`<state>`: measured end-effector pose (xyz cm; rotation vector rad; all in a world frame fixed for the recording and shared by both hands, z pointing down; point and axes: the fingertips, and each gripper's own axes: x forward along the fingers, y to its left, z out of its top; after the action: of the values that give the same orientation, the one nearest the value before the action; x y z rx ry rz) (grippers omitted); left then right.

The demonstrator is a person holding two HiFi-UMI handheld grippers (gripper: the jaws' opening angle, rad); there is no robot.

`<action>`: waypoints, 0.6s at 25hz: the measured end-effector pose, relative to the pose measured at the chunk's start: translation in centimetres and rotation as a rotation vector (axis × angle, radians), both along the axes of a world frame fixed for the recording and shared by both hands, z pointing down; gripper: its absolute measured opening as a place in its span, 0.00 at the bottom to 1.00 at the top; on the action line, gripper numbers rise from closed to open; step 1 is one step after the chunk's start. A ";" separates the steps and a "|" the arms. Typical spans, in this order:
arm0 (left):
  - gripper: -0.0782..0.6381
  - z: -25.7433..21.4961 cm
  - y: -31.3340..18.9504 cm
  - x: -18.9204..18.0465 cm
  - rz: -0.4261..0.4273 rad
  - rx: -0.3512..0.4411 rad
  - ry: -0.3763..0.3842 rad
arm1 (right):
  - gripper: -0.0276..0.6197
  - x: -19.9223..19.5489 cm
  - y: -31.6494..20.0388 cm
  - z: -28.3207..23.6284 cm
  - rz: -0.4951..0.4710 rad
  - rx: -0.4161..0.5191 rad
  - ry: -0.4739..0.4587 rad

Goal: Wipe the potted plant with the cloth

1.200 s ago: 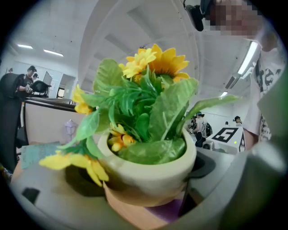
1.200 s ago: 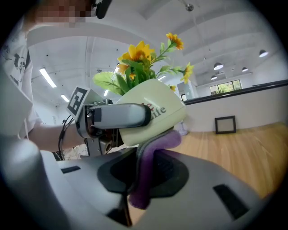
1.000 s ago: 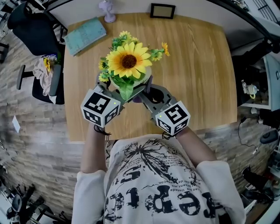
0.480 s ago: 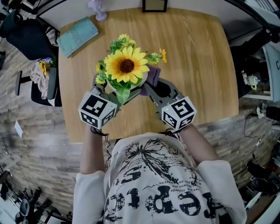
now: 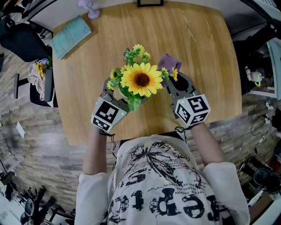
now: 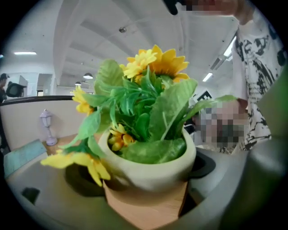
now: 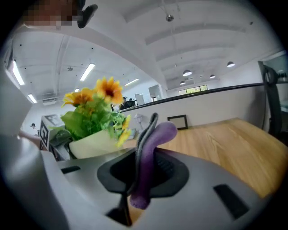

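The potted plant [image 5: 142, 80], a big sunflower with small yellow blooms and green leaves in a cream and tan pot [image 6: 148, 168], is held above the wooden table [image 5: 206, 52]. My left gripper [image 5: 115, 94] is shut on the pot, with a jaw on each side of it. My right gripper [image 5: 173, 75] is shut on a purple cloth [image 5: 168, 61], which sticks up between its jaws [image 7: 148, 152]. The cloth is at the plant's right, by the small yellow flower [image 5: 174, 74]. I cannot tell whether it touches the leaves.
At the table's far left lies a teal book [image 5: 70, 36]. A small lavender lamp [image 5: 89, 5] and a black picture frame [image 5: 149, 3] stand at the far edge. A black chair [image 5: 22, 39] with clothes is off the table's left side.
The right gripper has moved from close beside the pot out to the plant's far right, bringing the purple cloth into view. The left gripper has carried the plant a little to the right.
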<state>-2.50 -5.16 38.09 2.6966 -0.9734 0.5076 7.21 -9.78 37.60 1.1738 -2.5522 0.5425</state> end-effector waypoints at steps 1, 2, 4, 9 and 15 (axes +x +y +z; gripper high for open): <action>0.85 0.6 0.0 0.6 0.020 0.008 -0.018 | 0.15 0.7 -0.6 0.0 0.009 0.007 0.005; 0.85 1.2 0.0 1.1 0.038 0.015 -0.030 | 0.15 1.3 -1.1 0.0 0.018 0.020 0.013; 0.85 2.7 0.0 2.0 0.064 0.014 -0.032 | 0.15 2.5 -2.2 0.2 0.034 0.050 0.035; 0.85 7.1 0.1 3.5 0.098 -0.041 -0.024 | 0.16 4.6 -4.2 0.6 0.060 0.114 0.091; 0.85 10.7 0.6 4.1 0.157 -0.103 -0.042 | 0.16 5.5 -4.5 0.6 0.074 0.137 0.121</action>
<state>1.64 -4.56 48.83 2.6925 -0.7271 0.6288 12.73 -14.27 38.21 1.3094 -2.4841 0.3068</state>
